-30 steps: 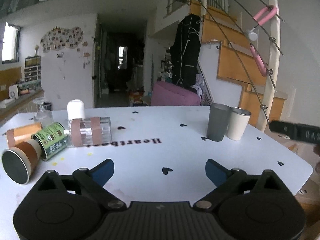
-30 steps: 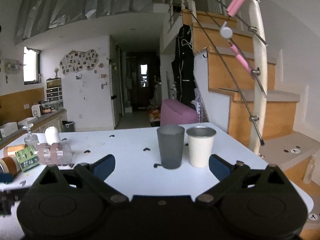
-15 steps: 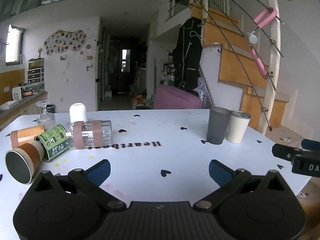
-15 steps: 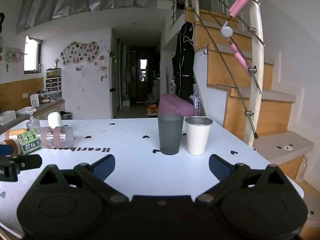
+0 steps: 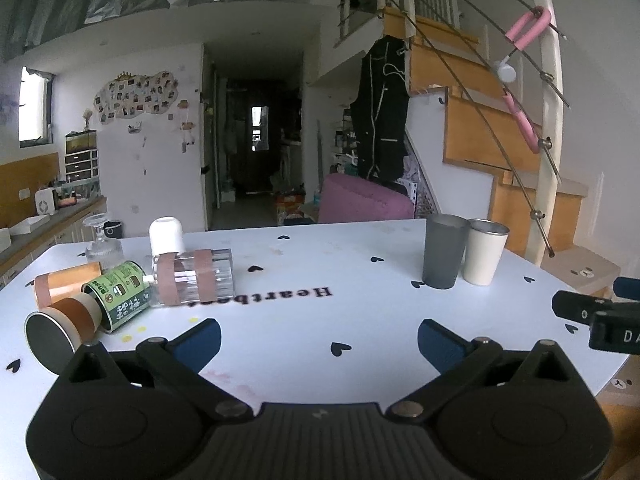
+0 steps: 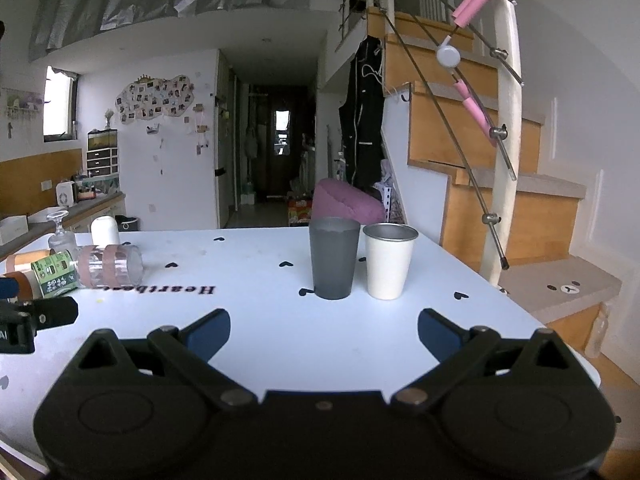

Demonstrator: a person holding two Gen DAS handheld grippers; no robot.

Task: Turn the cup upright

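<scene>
Several cups lie on their sides at the table's left: a clear ribbed cup with tan tape bands (image 5: 195, 282) (image 6: 110, 271), a green labelled can (image 5: 120, 296) (image 6: 56, 275), an orange cup (image 5: 66, 283), and a brown-banded cup (image 5: 60, 330) with its dark base facing me. A white cup (image 5: 166, 235) and a stemmed glass (image 5: 103, 242) stand upside down behind them. A grey cup (image 5: 443, 251) (image 6: 333, 258) and a white cup (image 5: 485, 251) (image 6: 389, 259) stand upright at the right. My left gripper (image 5: 319, 340) and right gripper (image 6: 323, 330) are open and empty, low over the near table.
The white table (image 5: 304, 280) has black hearts and the word "Heartbeat" (image 5: 280, 295). A staircase with a cable railing (image 6: 504, 128) rises just past the table's right edge. A pink seat (image 5: 366, 204) stands behind the table. The right gripper's tip shows in the left wrist view (image 5: 600, 314).
Both grippers have drawn back and up a little from the table, so the cups look smaller and farther. The jaws stayed open. No cup has moved.
</scene>
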